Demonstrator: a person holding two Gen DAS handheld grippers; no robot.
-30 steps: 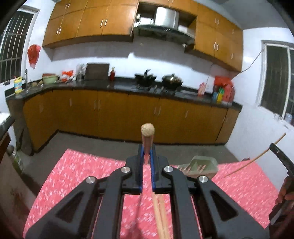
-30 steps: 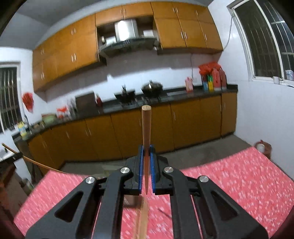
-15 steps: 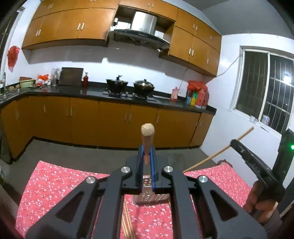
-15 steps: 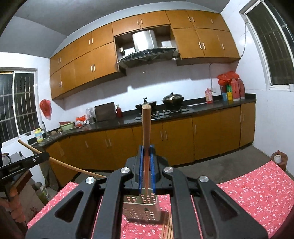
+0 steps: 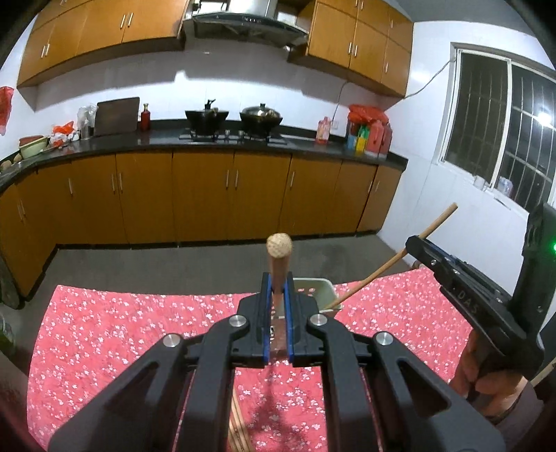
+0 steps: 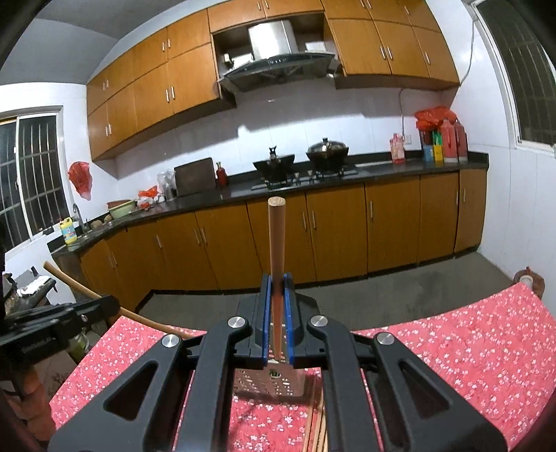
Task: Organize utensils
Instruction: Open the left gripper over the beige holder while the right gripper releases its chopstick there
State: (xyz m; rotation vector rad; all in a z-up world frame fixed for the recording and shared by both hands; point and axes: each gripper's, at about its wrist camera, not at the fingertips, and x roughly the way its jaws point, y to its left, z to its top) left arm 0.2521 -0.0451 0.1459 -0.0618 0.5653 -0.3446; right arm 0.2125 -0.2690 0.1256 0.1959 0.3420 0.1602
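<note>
With the left gripper [image 5: 277, 306] and right gripper [image 6: 277, 313] each clamped on a wooden handle, either long utensil could knock the holder [image 5: 314, 290] just ahead over.

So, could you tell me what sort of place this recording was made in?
A home kitchen, most likely: a gas hob with two pots sits under a range hood, wooden cabinets line the walls, and a sink with a tap is set in the dark counter.
</note>
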